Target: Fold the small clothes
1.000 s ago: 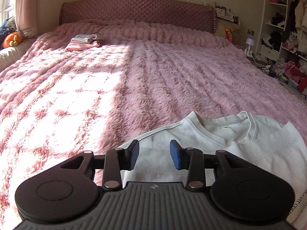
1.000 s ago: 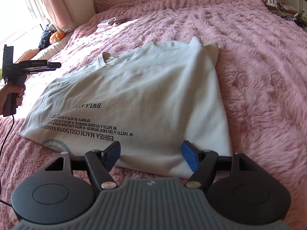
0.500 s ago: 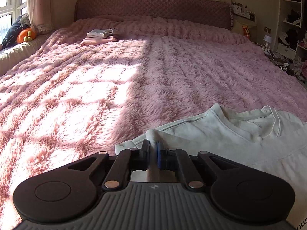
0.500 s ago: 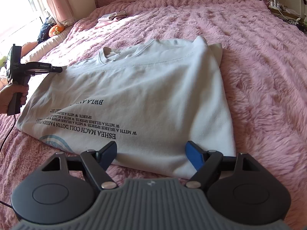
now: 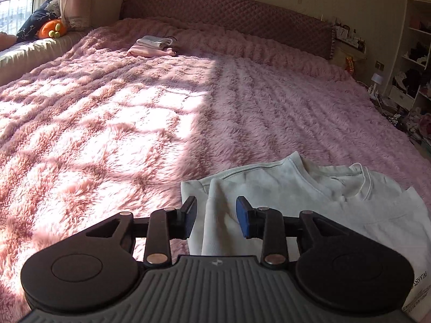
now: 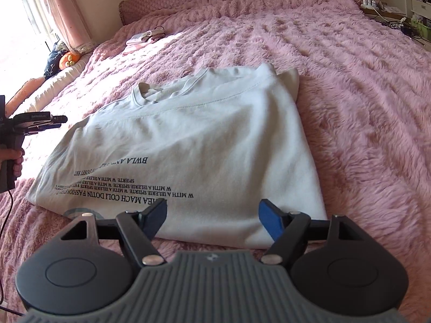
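A white T-shirt (image 6: 204,140) with dark printed text lies partly folded on the pink fluffy bed, collar toward the headboard. My right gripper (image 6: 212,215) is open just above the shirt's near edge. My left gripper (image 5: 216,216) is open, its jaws on either side of a raised fold at the shirt's shoulder (image 5: 221,210), not pinching it. The left gripper also shows in the right wrist view (image 6: 40,121) at the shirt's left side, held by a hand.
A small stack of folded clothes (image 5: 155,45) lies near the headboard (image 5: 229,13). An orange plush toy (image 5: 52,28) sits on the window bench at left. Shelves and clutter (image 5: 412,80) stand right of the bed. The pink bedspread (image 5: 134,121) stretches ahead.
My left gripper closed on the shirt's shoulder fold half a second ago and has now opened, letting it go. The right gripper stayed open and edged closer over the shirt's near edge.
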